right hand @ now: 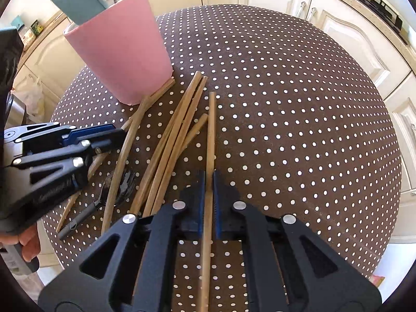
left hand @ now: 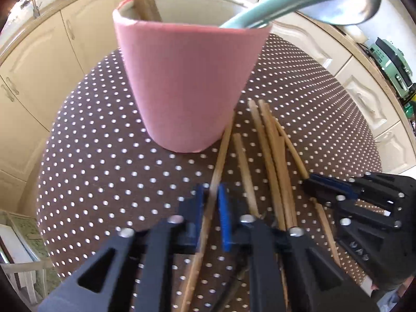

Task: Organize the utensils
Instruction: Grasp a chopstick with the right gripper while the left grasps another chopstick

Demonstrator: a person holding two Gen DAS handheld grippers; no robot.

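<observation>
My left gripper (left hand: pixel 211 202) is clamped on one thin wooden chopstick (left hand: pixel 221 153) whose far tip lies just beside the base of the tall pink cup (left hand: pixel 187 78). My right gripper (right hand: pixel 208 189) pinches another wooden stick (right hand: pixel 211 130), its blue pads pressed against it. Between the two lie loose wooden chopsticks (right hand: pixel 171 140), scattered on the round brown table with white polka dots (right hand: pixel 299 104). The cup holds a teal-handled metal ladle (left hand: pixel 260 7).
</observation>
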